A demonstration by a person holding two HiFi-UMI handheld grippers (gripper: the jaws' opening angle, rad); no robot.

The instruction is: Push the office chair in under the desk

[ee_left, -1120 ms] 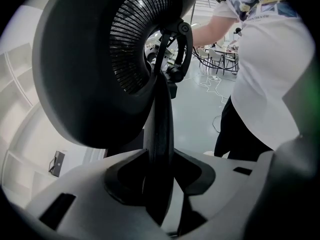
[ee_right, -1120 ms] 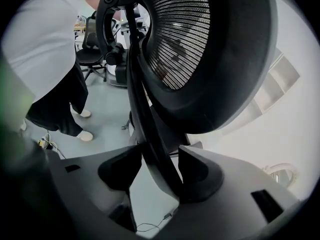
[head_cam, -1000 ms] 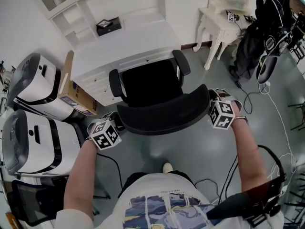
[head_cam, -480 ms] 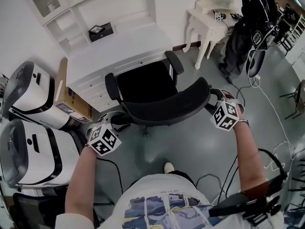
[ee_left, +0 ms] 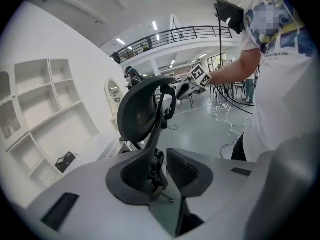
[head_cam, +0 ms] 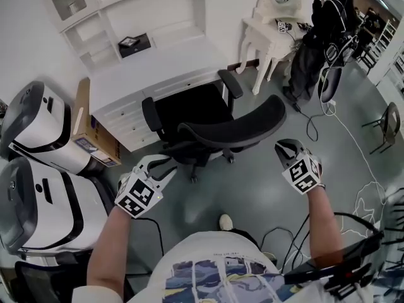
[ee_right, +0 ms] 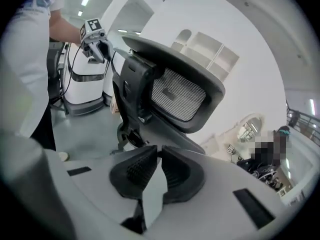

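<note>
The black office chair (head_cam: pixel 233 128) stands in front of the white desk (head_cam: pixel 158 65), its seat partly under the desk edge and its backrest toward me. My left gripper (head_cam: pixel 165 166) hangs below the backrest's left end, clear of it. Its jaws are closing with nothing between them; the left gripper view shows the chair's back (ee_left: pixel 142 109) beyond the gap (ee_left: pixel 162 166). My right gripper (head_cam: pixel 282 146) is off the backrest's right end. Its jaws are closing too, almost together and empty (ee_right: pixel 157 159), with the mesh backrest (ee_right: pixel 175 91) ahead.
Two white machines (head_cam: pixel 44 122) and a cardboard box (head_cam: pixel 91 128) stand at the left. A small white table (head_cam: pixel 268 27) and a standing person (head_cam: pixel 319 36) are at the back right. Cables (head_cam: pixel 353 194) lie on the grey floor at the right.
Both grippers have come off the ends of the backrest and pulled back toward me. The chair has rolled toward the desk. The right jaws have narrowed sharply.
</note>
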